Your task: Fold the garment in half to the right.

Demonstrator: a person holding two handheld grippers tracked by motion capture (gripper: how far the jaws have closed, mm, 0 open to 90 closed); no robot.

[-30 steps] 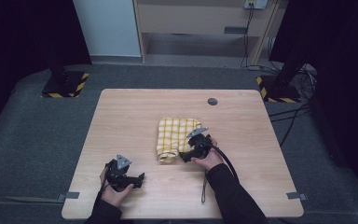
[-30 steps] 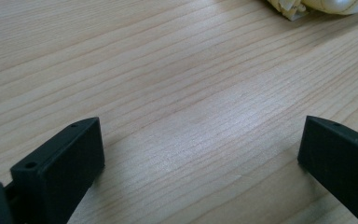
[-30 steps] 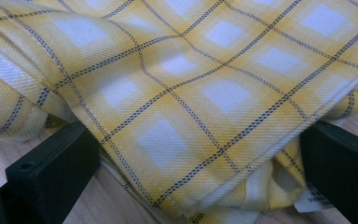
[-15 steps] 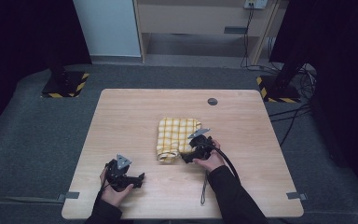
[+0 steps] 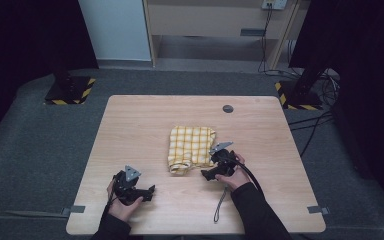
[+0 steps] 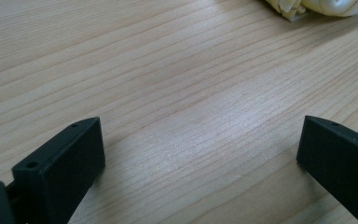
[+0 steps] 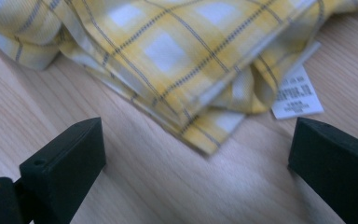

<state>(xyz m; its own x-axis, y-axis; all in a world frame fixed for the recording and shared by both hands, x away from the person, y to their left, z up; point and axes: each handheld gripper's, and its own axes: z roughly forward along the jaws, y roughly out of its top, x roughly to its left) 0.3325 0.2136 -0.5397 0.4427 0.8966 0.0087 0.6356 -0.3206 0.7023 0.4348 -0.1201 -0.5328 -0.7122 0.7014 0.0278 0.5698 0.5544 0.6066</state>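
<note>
A folded yellow checked cloth [image 5: 191, 147] lies near the middle of the wooden table [image 5: 145, 125]. My right gripper [image 5: 206, 173] is just off its front right corner, open, jaws pointing at the cloth. Up close in the right gripper view, the cloth [image 7: 182, 56] and its white label [image 7: 297, 93] lie just beyond the spread jaws, nothing between them. My left gripper [image 5: 151, 191] rests near the table's front left, open over bare wood. A bit of the cloth [image 6: 317, 7] shows far off in the left gripper view.
A small dark round disc [image 5: 227, 108] sits near the table's far edge. A cable [image 5: 222, 202] trails from the right gripper across the front of the table. Dark stands with striped bases [image 5: 70, 91] flank the table on the grey floor.
The right gripper has drawn back a little from the cloth toward the table's front. The left gripper has stayed put.
</note>
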